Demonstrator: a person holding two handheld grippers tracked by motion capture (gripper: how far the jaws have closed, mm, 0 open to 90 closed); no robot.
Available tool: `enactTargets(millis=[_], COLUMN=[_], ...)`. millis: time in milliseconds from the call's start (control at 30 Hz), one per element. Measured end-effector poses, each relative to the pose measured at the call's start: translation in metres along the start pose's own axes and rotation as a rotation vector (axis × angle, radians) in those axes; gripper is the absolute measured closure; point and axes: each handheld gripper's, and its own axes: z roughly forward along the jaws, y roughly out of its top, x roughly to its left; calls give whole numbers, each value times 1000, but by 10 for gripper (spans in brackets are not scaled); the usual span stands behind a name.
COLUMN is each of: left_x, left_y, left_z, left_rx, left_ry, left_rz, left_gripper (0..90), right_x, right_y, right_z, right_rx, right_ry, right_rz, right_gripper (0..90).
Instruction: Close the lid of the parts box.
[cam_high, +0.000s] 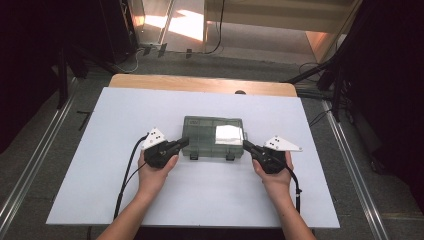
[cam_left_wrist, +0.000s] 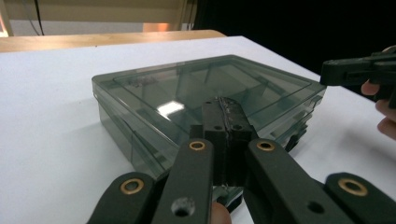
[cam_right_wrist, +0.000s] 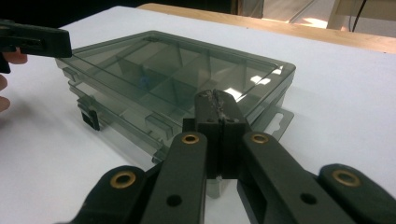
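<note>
The white rectangular table board carries, at its centre, a smoky-grey translucent plastic compartment box, lid down and both dark front latches apparently fastened; opening is judged not yet begun. Left gripper and right gripper flank the box's front corners, each with jaws clenched together, grasping nothing. Nothing obstructs the approach; cables trail clear toward the person.
</note>
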Motion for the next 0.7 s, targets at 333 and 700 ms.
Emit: enactTargets(millis=[333, 700], left_x=[-3, 0], left_y=[-13, -16], left_z=[0, 2], left_rx=[24, 48], left_ry=[24, 26], left_rz=[5, -22], left_gripper=[900, 900], right_x=[4, 8], right_y=[-12, -18], right_z=[7, 12], right_rx=[33, 33], right_ry=[1, 1], right_rz=[-6, -18], right_gripper=[900, 900])
